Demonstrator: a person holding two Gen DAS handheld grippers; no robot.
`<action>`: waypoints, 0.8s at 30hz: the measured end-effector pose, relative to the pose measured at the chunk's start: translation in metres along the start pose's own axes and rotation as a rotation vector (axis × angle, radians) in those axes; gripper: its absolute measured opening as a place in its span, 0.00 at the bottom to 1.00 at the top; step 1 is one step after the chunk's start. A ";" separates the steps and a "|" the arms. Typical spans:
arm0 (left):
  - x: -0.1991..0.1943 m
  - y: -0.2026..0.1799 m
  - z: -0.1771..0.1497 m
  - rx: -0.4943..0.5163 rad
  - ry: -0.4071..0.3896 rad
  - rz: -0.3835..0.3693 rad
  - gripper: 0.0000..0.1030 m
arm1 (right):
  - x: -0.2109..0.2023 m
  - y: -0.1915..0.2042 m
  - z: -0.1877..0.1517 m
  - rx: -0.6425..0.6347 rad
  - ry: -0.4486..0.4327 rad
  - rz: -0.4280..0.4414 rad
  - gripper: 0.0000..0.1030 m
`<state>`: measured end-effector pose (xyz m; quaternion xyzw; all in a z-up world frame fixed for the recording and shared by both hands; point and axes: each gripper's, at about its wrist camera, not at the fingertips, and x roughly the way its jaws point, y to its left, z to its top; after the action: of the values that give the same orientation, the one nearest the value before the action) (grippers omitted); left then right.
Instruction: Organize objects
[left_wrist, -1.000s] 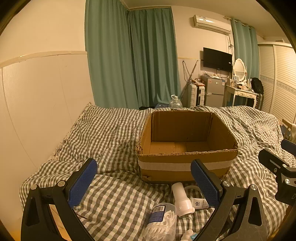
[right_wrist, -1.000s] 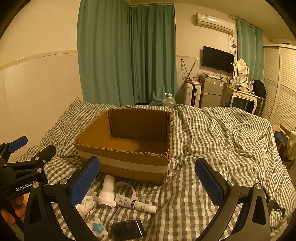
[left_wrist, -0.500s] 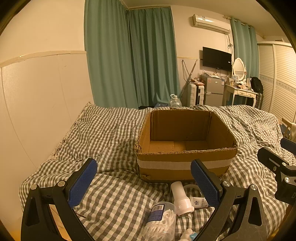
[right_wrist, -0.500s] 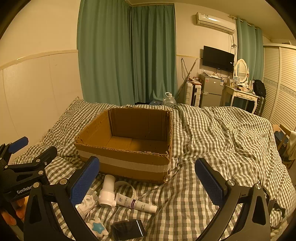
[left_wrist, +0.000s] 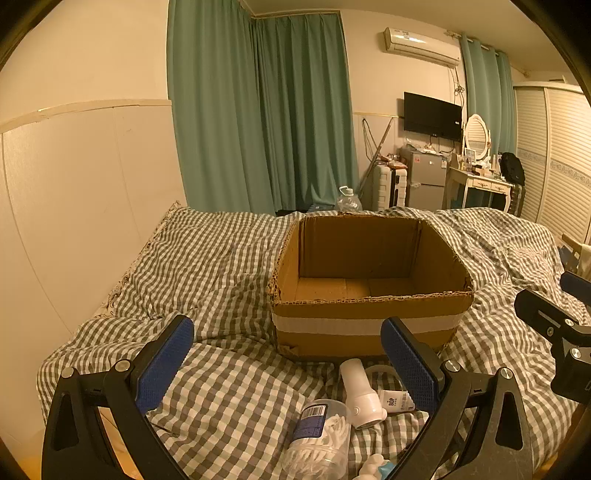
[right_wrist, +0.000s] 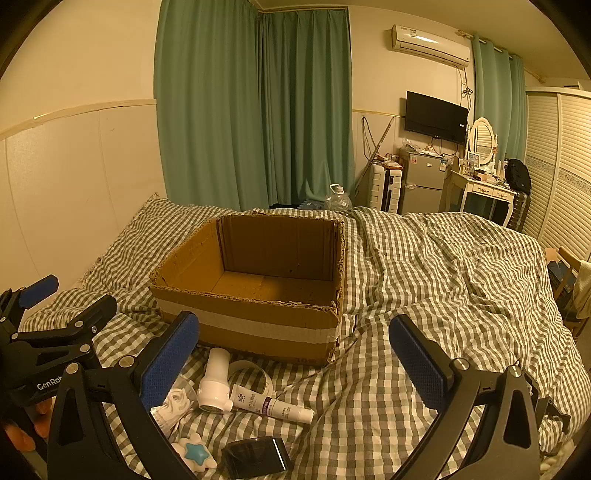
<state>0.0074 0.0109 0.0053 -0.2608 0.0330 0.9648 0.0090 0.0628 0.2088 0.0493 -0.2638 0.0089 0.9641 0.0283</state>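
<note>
1. On the bed (left_wrist: 229, 266), seen from the left wrist, an open cardboard box (left_wrist: 369, 325) stands on the checked cover with nothing visible inside it. The left gripper (left_wrist: 286, 360) hovers with its jaws spread wide and nothing between them. Just in front of the box lie a small white hair dryer (left_wrist: 360, 393), a white tube (left_wrist: 397, 400) partly hidden behind the right finger, and a clear jar of cotton swabs (left_wrist: 321, 443) cut off at the bottom edge. A white and blue item below the jar is too cropped to name. Part of the right gripper shows at the right edge.

2. In the right wrist view, the right gripper (right_wrist: 295, 356) is likewise wide open and holds nothing. The box (right_wrist: 251, 325) sits left of centre. Near its front lie the dryer (right_wrist: 214, 384), the tube (right_wrist: 271, 404), a white ring half hidden behind them, a star-shaped toy (right_wrist: 195, 452) and a dark box (right_wrist: 256, 458). The jar is mostly hidden behind the left finger.
</note>
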 end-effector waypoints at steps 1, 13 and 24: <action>0.000 0.000 0.000 0.000 0.000 0.000 1.00 | 0.000 0.000 0.000 0.000 0.001 0.000 1.00; 0.000 0.000 0.000 0.002 -0.001 -0.002 1.00 | -0.001 0.000 0.000 0.000 0.000 0.000 1.00; 0.000 -0.001 -0.002 0.005 -0.004 -0.004 1.00 | -0.002 0.000 -0.001 0.000 -0.001 0.001 1.00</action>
<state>0.0083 0.0113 0.0030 -0.2590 0.0349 0.9652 0.0119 0.0654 0.2090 0.0494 -0.2633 0.0091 0.9643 0.0280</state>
